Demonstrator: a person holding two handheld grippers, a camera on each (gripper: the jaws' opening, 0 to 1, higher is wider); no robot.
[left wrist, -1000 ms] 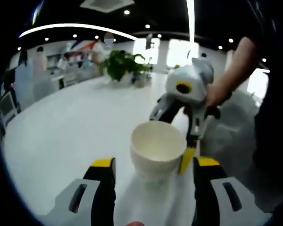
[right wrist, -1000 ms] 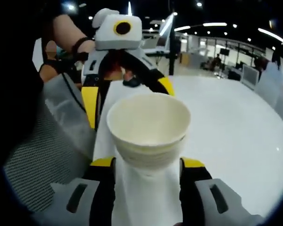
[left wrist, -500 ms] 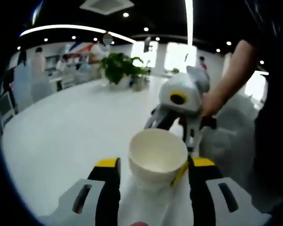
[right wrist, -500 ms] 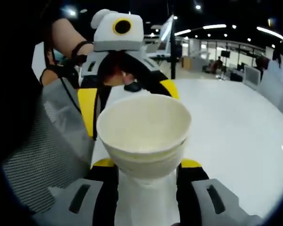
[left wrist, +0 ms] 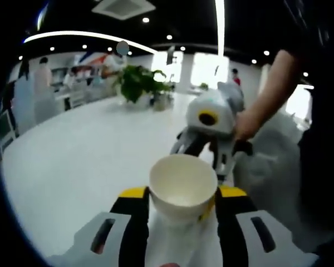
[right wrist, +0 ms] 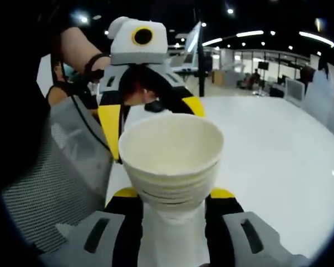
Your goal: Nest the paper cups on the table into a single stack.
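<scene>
white table (left wrist: pixel 72 161), potted plant (left wrist: pixel 136 83), ceiling lights (right wrist: pixel 250 33)

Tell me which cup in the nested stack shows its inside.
The topmost cup of the stack: its open mouth faces the right gripper view, while the others show merely as stepped rims beneath it.

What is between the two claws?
The stack of cups. In the right gripper view it stands between the right claw and the left claw; the left gripper view shows the same.
</scene>
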